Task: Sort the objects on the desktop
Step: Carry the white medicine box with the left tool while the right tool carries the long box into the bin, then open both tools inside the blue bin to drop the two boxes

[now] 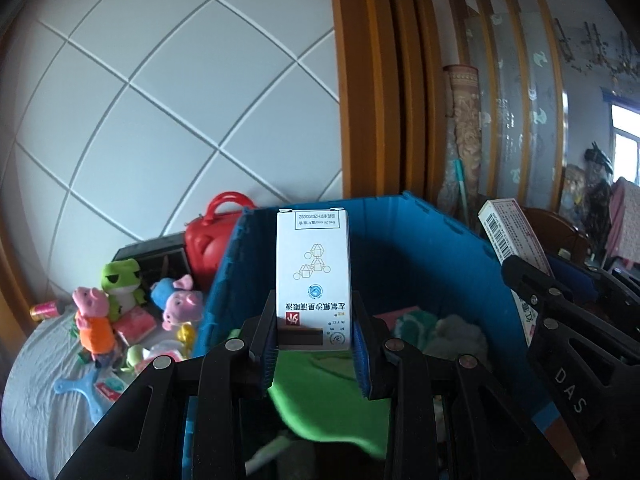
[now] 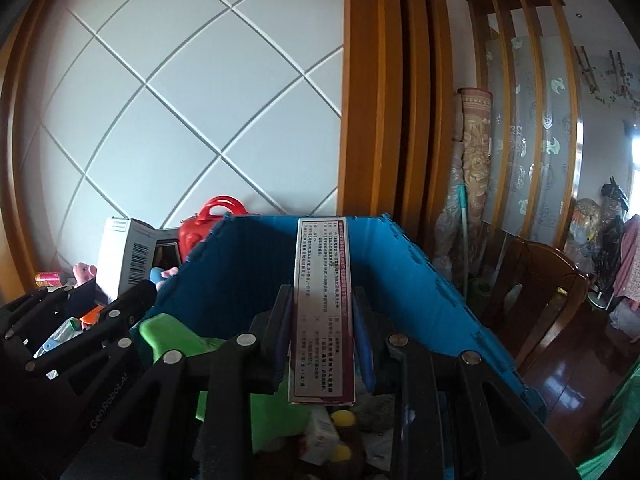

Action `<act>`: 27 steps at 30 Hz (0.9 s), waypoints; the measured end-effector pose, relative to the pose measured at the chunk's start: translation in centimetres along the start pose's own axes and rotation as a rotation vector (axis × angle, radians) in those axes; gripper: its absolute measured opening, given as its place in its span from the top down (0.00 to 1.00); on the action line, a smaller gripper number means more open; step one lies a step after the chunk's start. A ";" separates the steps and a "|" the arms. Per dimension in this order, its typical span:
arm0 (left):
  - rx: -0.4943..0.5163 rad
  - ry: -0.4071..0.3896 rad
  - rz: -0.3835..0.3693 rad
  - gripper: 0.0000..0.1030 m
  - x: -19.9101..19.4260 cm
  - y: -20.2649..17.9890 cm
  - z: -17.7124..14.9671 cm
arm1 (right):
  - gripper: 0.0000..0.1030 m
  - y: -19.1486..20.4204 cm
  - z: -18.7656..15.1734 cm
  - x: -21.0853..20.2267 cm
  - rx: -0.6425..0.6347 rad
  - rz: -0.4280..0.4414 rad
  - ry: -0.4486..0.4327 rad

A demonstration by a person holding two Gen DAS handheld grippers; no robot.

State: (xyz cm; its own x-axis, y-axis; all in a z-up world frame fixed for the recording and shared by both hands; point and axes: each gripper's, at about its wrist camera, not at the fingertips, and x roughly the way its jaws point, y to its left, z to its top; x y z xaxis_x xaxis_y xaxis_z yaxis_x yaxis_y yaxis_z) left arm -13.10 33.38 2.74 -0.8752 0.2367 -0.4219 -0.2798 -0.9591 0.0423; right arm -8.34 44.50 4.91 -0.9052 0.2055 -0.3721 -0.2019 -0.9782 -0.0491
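over the ribbed blue plastic crate, my left gripper pinches a white carton, my right gripper a long slim box, quilted white wall behind.

Matt white cardboard on the eye-drop box, smooth, faintly sheened. Longer medicine carton: printed paperboard, dull finish. Blue crate of ribbed, matt corrugated plastic. Inside, soft green cloth, fuzzy. Far left, plush fleece toys on a crinkled white bench cover. Glossy red plastic case. Varnished wooden door frame; polished, reflective wood floor at right.
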 end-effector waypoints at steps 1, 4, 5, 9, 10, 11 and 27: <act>0.005 0.011 -0.002 0.71 0.4 -1.2 -0.1 | 0.73 -1.2 -0.3 0.4 0.006 -0.006 0.011; 0.022 0.048 -0.002 0.71 1.4 -4.1 -0.4 | 0.73 -4.6 -1.2 1.5 0.027 -0.018 0.042; 0.027 0.061 -0.001 0.71 1.7 -4.9 -0.4 | 0.73 -5.5 -1.5 1.9 0.032 -0.020 0.053; 0.046 0.117 -0.005 0.71 2.9 -7.4 -0.9 | 0.73 -8.0 -2.3 3.0 0.043 -0.015 0.084; 0.050 0.127 -0.005 0.71 3.2 -7.8 -1.0 | 0.73 -8.4 -2.4 3.3 0.045 -0.012 0.090; 0.050 0.136 -0.005 0.70 3.3 -8.1 -1.2 | 0.73 -8.8 -2.4 3.5 0.047 -0.008 0.097; 0.029 0.161 0.014 0.27 3.6 -8.4 -2.3 | 0.64 -10.2 -3.3 4.1 0.063 0.000 0.129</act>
State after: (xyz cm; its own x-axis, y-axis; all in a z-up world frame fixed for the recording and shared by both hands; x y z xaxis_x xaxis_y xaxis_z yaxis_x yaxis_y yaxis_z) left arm -13.01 41.97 -1.25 -0.8053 0.1928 -0.5606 -0.2812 -0.9567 0.0749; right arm -8.82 55.19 0.85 -0.8502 0.1962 -0.4884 -0.2291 -0.9734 0.0077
